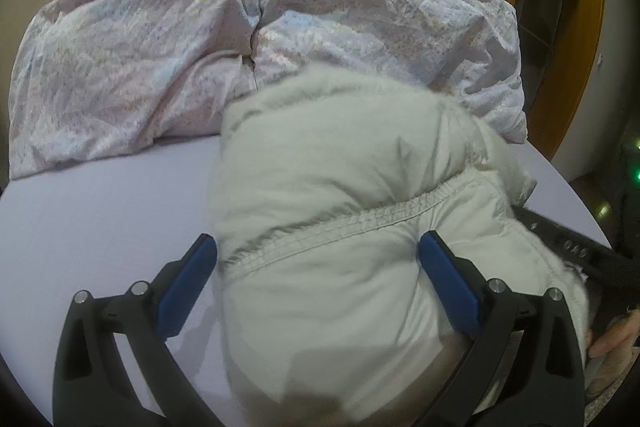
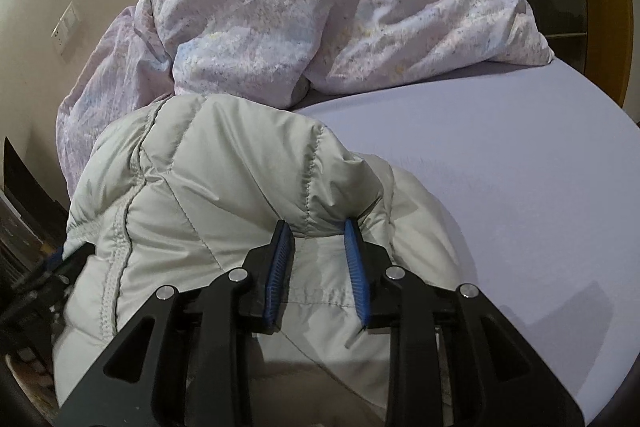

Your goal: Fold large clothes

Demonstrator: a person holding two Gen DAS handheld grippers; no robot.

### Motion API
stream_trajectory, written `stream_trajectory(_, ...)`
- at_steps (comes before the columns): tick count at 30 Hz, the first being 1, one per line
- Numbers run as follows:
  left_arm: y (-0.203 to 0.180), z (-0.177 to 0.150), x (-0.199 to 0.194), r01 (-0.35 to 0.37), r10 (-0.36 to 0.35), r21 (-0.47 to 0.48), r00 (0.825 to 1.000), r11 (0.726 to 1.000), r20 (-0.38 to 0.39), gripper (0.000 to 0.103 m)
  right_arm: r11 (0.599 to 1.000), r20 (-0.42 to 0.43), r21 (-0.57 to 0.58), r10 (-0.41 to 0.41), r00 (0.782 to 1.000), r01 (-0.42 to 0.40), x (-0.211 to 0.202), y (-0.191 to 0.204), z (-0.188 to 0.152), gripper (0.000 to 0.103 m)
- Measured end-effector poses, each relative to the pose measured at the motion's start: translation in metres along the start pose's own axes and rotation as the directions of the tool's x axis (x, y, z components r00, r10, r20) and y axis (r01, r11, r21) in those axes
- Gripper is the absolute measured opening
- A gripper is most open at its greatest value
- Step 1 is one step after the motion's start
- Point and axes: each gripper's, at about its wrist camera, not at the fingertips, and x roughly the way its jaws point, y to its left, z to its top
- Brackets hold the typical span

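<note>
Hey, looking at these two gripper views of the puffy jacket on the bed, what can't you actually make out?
- Jacket: near end cut off by the bottom edge in both views.
- Sheet under the jacket: hidden by it.
- Right gripper: a fold sits between its pads; pressing cannot be told.
- Duvet: its far side is hidden by its own bulk.
- Hand: cut off at the left-wrist view's right edge.

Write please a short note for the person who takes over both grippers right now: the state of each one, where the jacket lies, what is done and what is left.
Left gripper: jaws wide, straddling the puffy jacket, no pinch visible.
Right gripper: jaws narrow, a jacket fold between them; firm grip unclear.
The jacket lies bundled on the lilac sheet, before the crumpled duvet.
Done: bundled over itself.
Left: tidy and flatten the fold.
</note>
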Motion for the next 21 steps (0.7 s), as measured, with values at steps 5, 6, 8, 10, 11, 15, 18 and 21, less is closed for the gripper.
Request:
stream_trajectory(5, -0.001, 0.015, -0.011, -0.027, 0.026, 0.037, 0.999, 0.999, 0.038, 0.1, 0.999, 0.002, 0.022, 0.024, 1.0, -0.024, 0.002, -0.004, -0.001, 0.028)
stream_trajectory(6, -0.002, 0.017, -0.009, -0.029, 0.028, 0.044, 0.999, 0.999, 0.034, 0.1, 0.999, 0.004, 0.023, 0.027, 1.0, -0.027, 0.002, -0.005, -0.002, 0.028)
stream_trajectory(8, -0.005, 0.016, -0.001, -0.028, 0.027, 0.058, 1.0, 0.998, 0.015, 0.101, 0.999, 0.007, 0.023, 0.032, 0.999, -0.032, 0.002, -0.005, -0.002, 0.028)
stream_trajectory(10, -0.008, 0.011, 0.009, -0.022, 0.022, 0.067, 1.0, 0.998, -0.005, 0.101, 0.999, 0.011, 0.021, 0.039, 0.999, -0.039, 0.001, -0.006, -0.003, 0.028)
stream_trajectory(11, -0.01, 0.008, 0.013, -0.022, 0.023, 0.068, 1.0, 0.997, -0.007, 0.101, 0.999, 0.013, 0.022, 0.042, 0.999, -0.042, 0.001, -0.006, -0.003, 0.028)
stream_trajectory(15, -0.018, 0.003, 0.022, -0.068, 0.069, 0.098, 0.998, 0.993, -0.01, 0.101, 0.999, 0.01, 0.02, 0.029, 1.0, -0.029, 0.001, -0.006, -0.003, 0.028)
stream_trajectory(18, -0.019, 0.0, 0.024, -0.089, 0.091, 0.111, 0.996, 0.99, -0.014, 0.101, 0.999, 0.008, -0.017, -0.051, 0.999, 0.051, -0.01, 0.008, 0.004, 0.029)
stream_trajectory(21, -0.016, -0.001, 0.027, -0.083, 0.086, 0.102, 0.996, 0.991, -0.021, 0.101, 0.999, 0.046, -0.023, -0.037, 0.998, 0.038, -0.024, 0.018, 0.012, 0.03)
